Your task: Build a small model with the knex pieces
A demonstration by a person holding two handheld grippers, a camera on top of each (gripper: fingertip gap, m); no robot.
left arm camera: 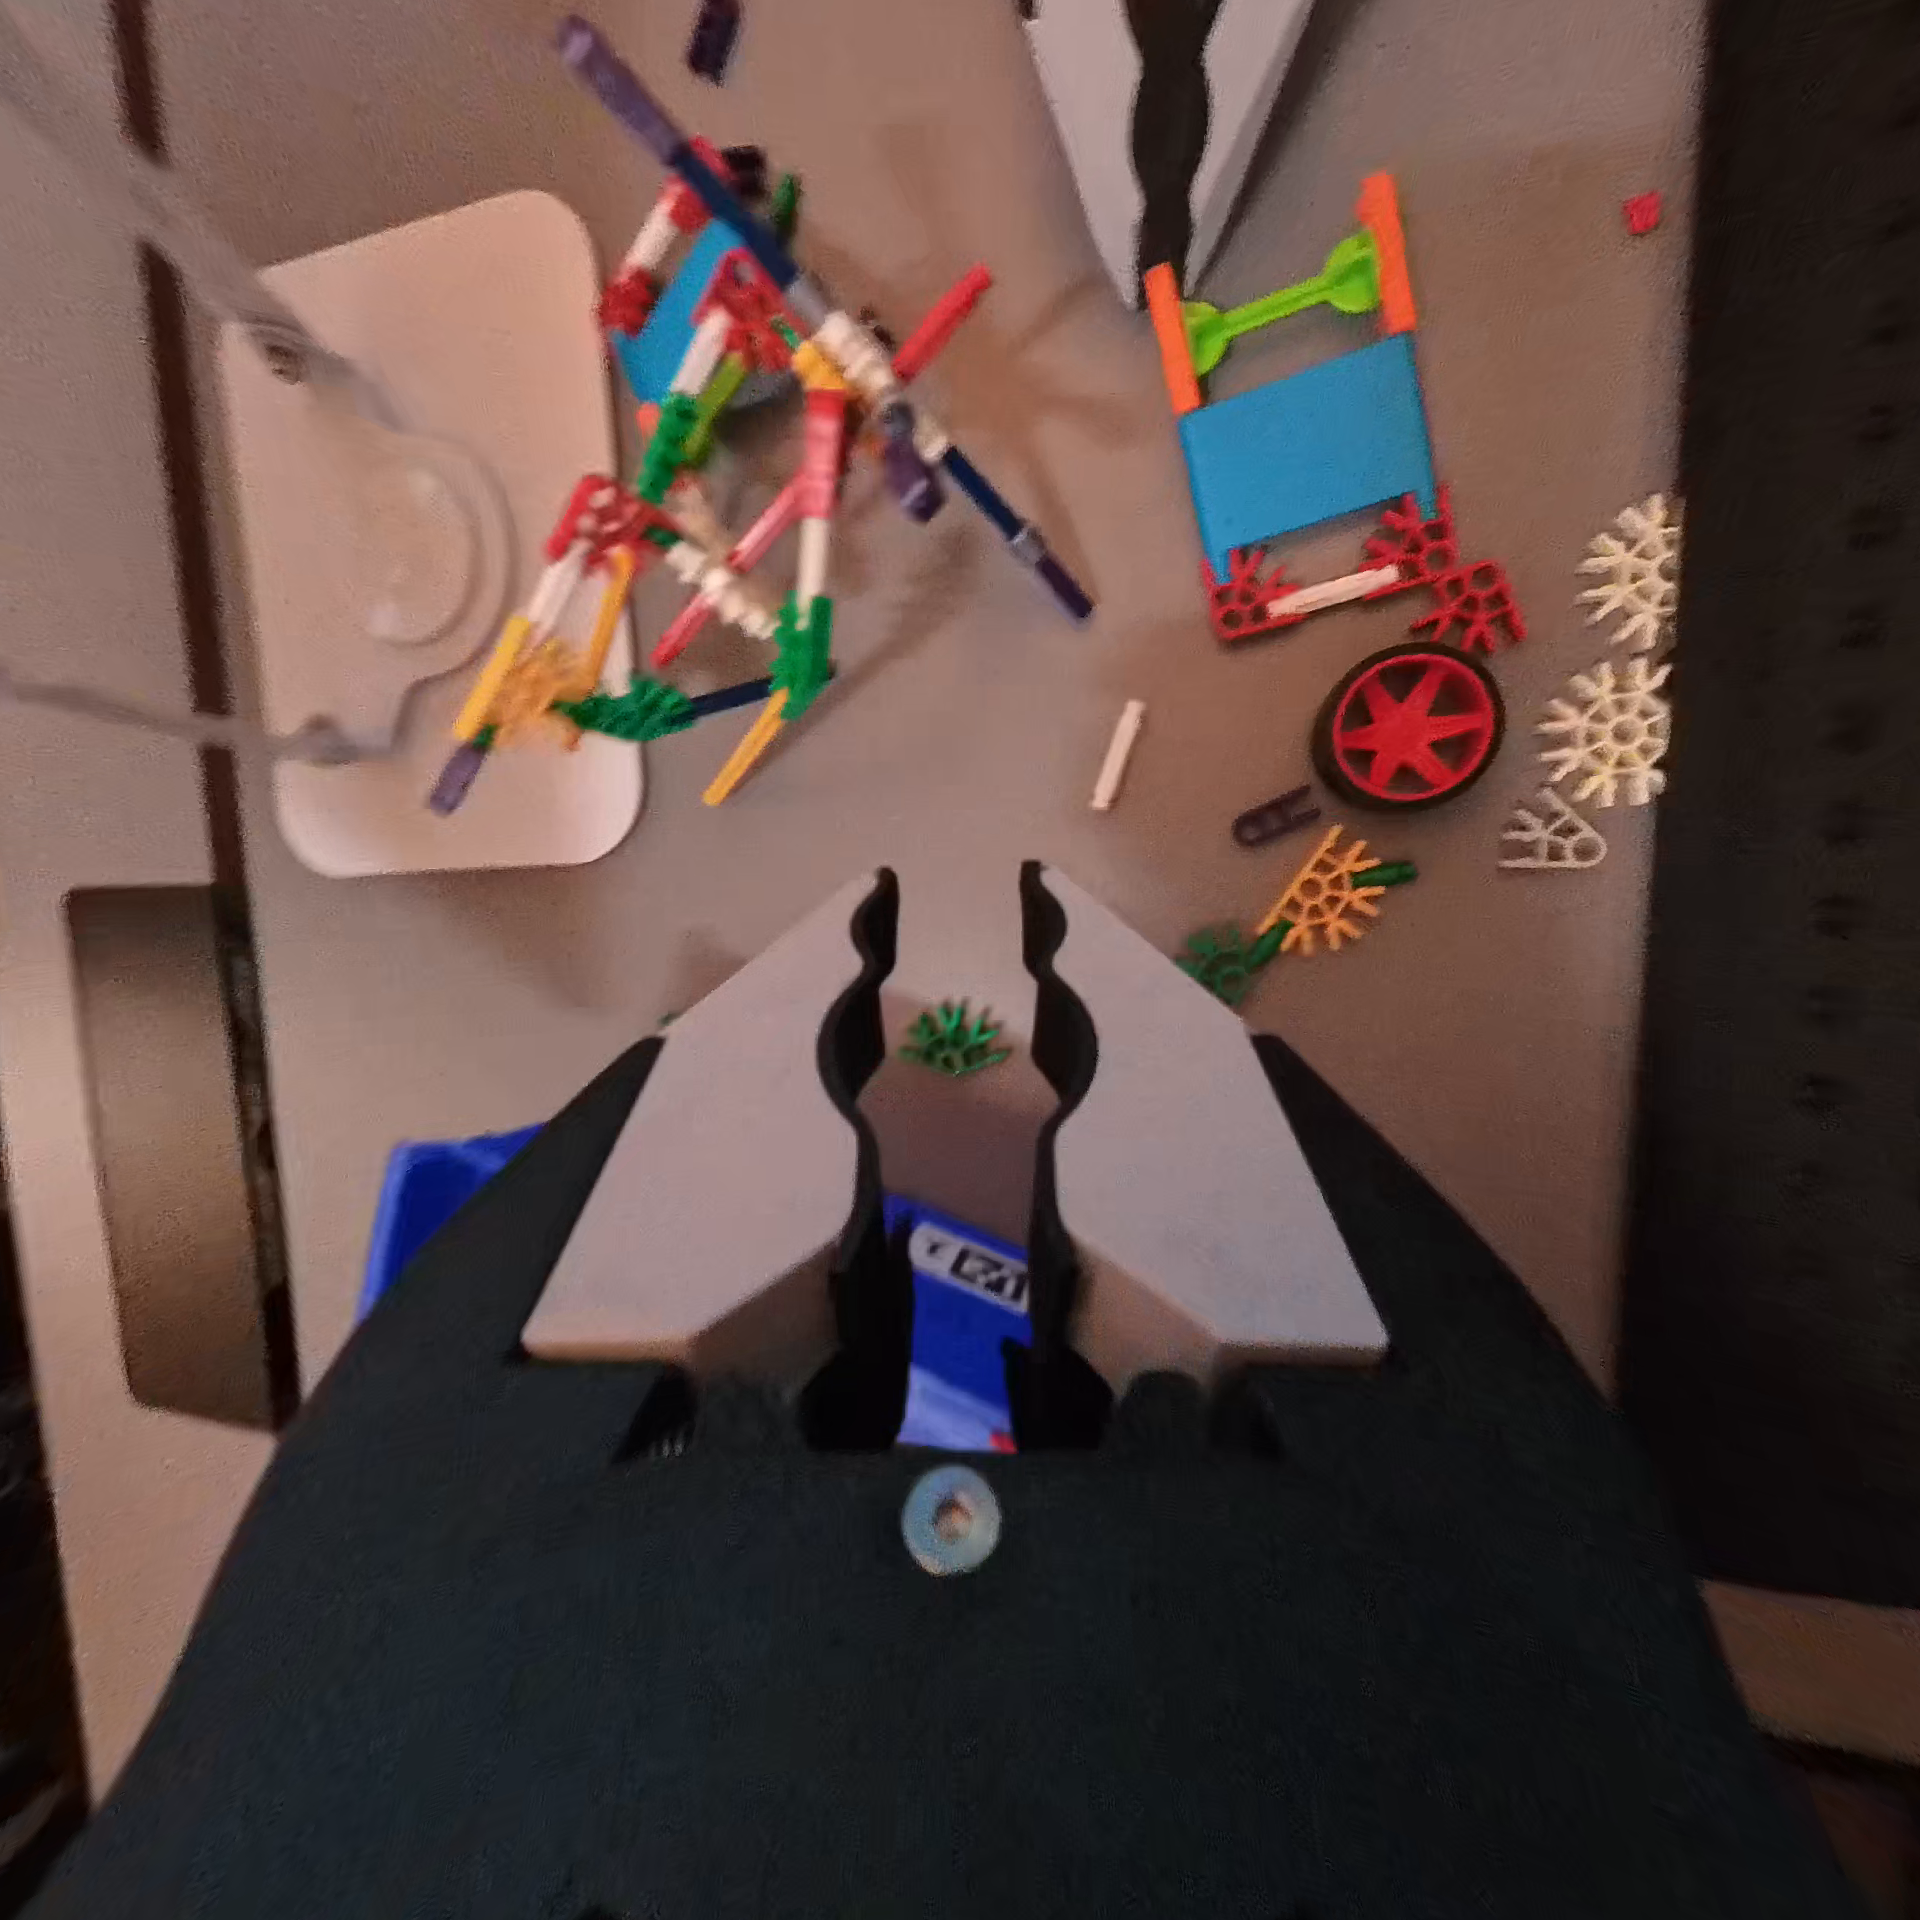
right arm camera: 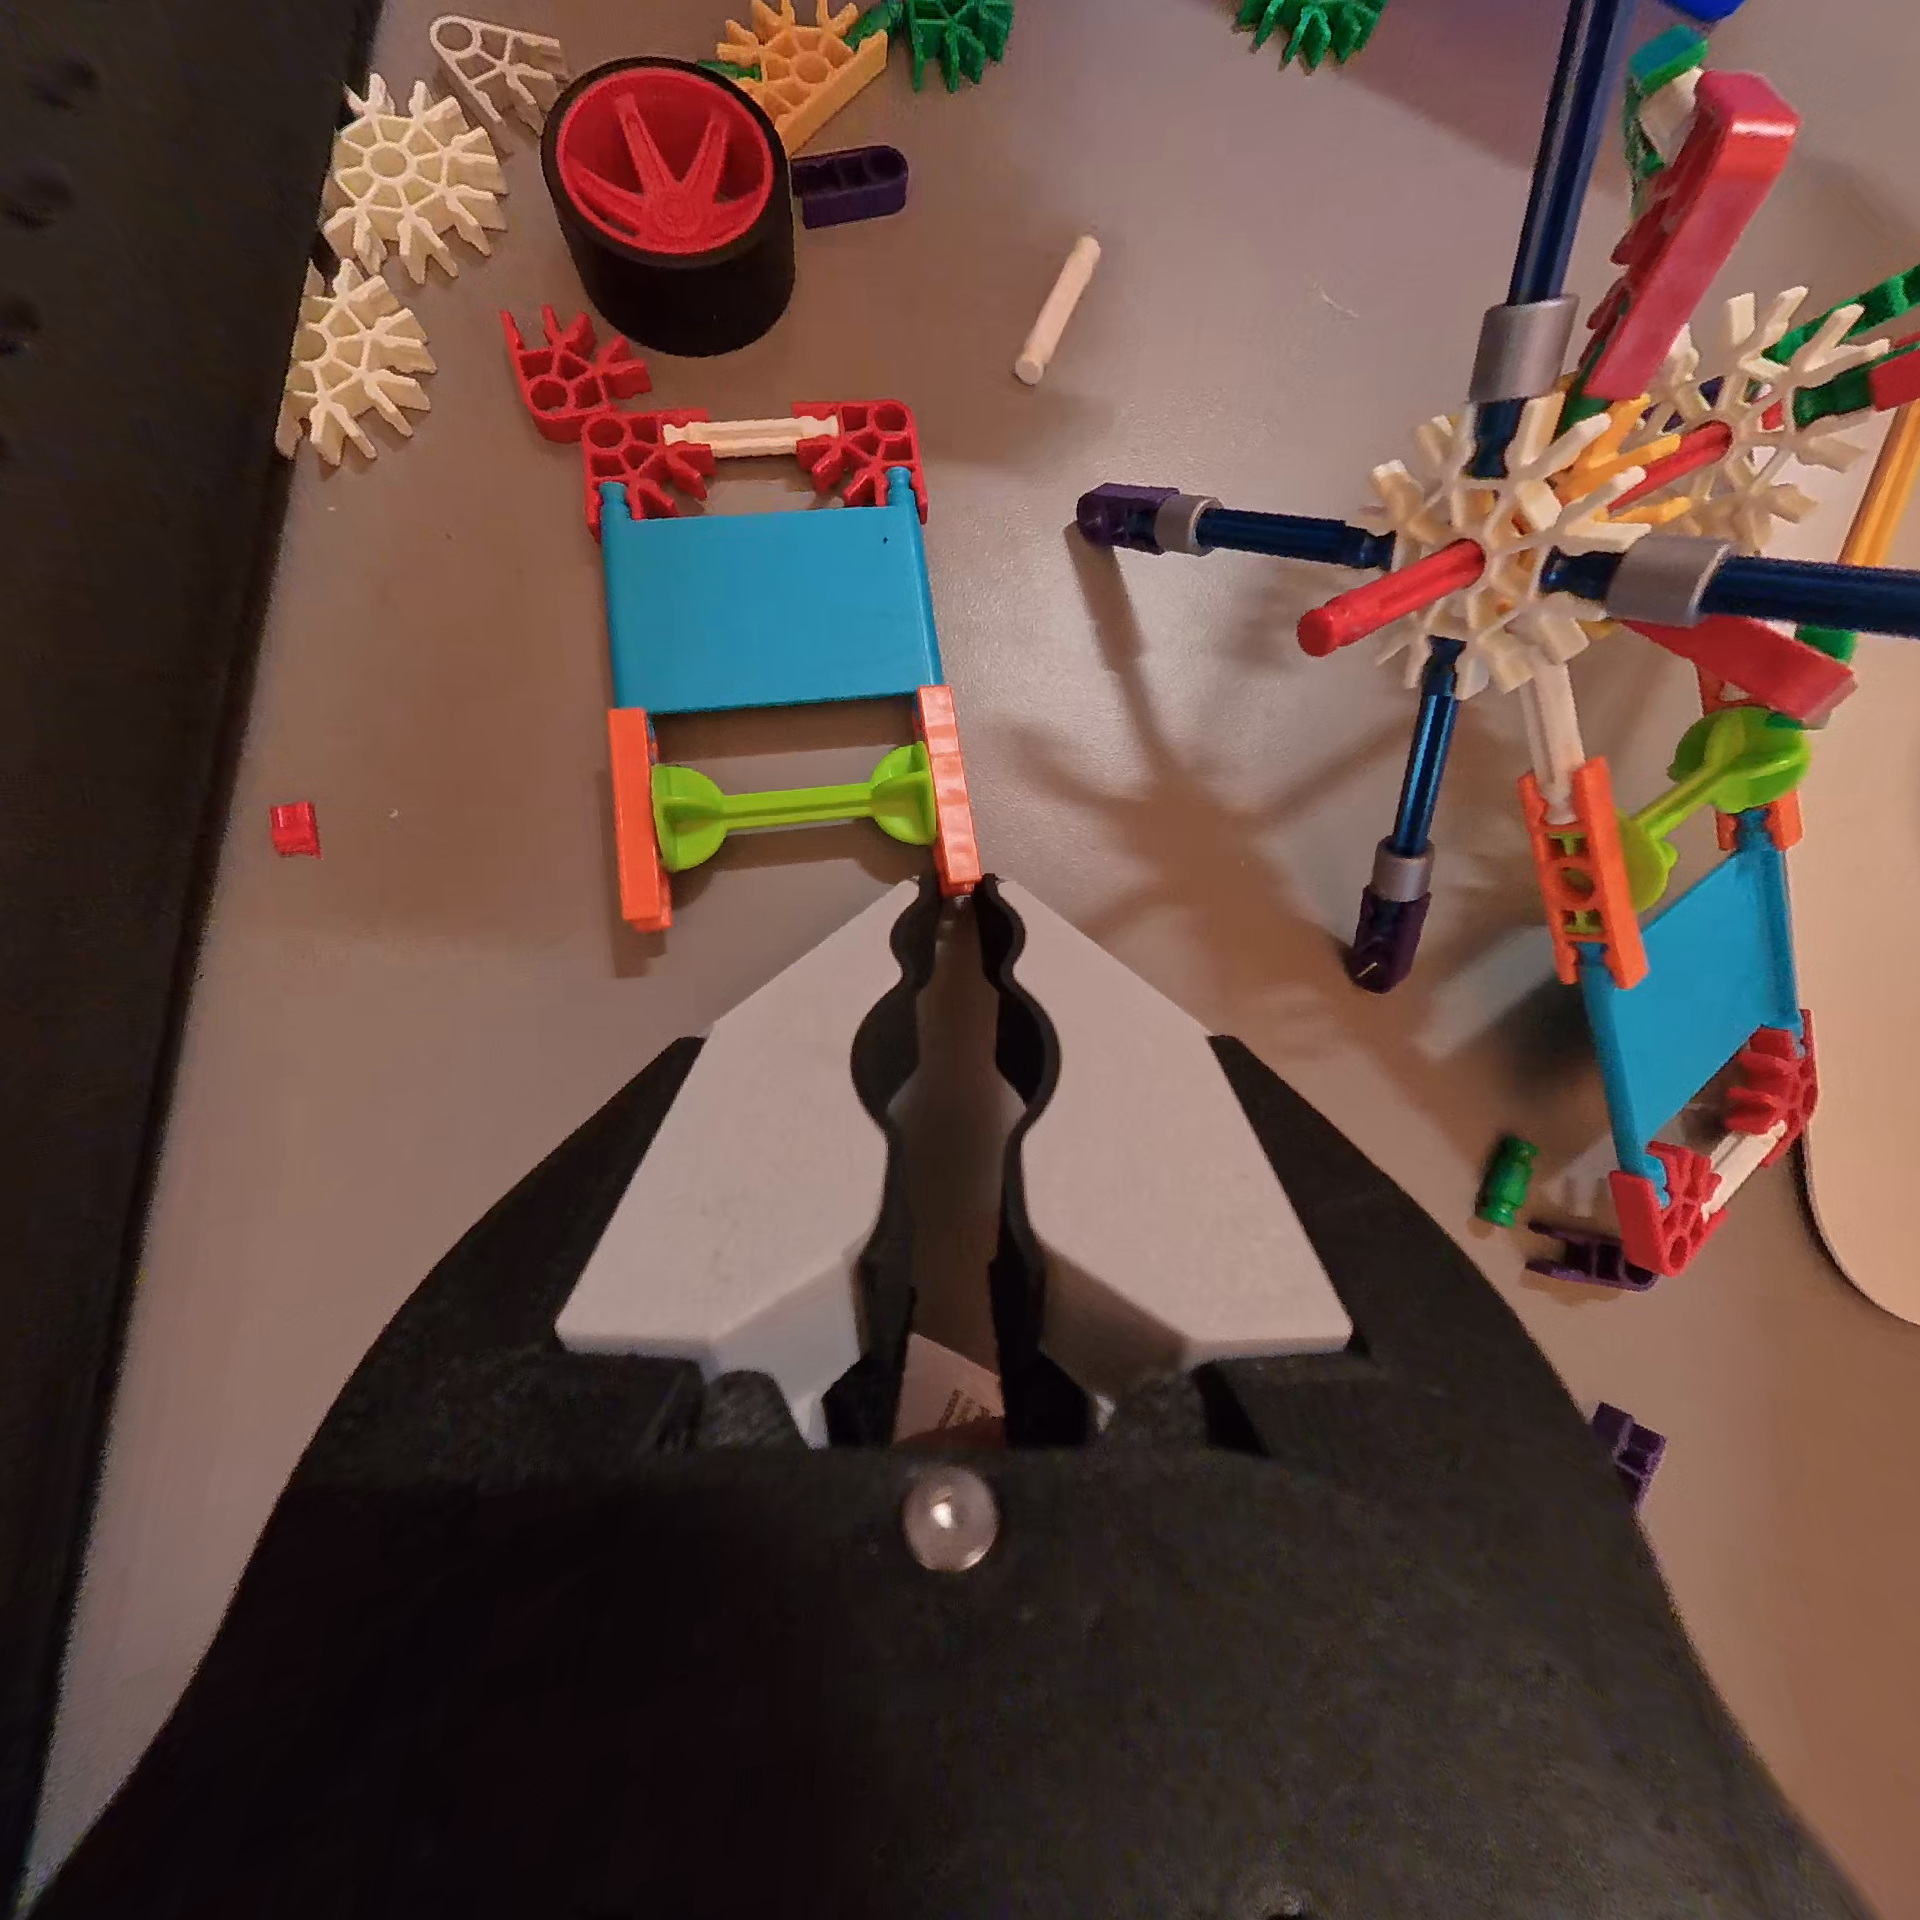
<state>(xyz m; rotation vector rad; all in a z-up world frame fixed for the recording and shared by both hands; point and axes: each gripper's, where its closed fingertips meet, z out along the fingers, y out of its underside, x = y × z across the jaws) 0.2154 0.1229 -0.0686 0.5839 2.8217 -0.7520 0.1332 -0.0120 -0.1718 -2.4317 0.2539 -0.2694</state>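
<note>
Two hand-held grippers work over a grey tabletop strewn with plastic construction-toy parts.

Left gripper: the jaws stand moderately apart and hold nothing. It hovers above the table. Between its fingers, below them, lies a loose green fan connector; no contact is visible. To its left and ahead stands a multicoloured rod-and-connector model, partly over a white pad. Ahead and right lies a small flat frame, with the red-spoked wheel and a loose white rod nearer the gripper.

Right gripper: the jaws are nearly closed, with the tips on either side of the near end of an orange connector strip. This strip forms the right rail of the frame, which consists of a blue panel, a lime-green axle and red corner connectors. Whether the tips actually pinch the strip cannot be told; they are at least touching or just beside it. Ahead and left of the frame stand the wheel and two white snowflake connectors. To the right stands the large model with its dark blue rods.

Handling, as a judgement: the frame is light, rigid plastic held by friction joints. It is likely to slide on the smooth table and may separate if pulled at one rail end. A hold across the orange strip's narrow width, close to the axle joint, appears the most secure.
</note>
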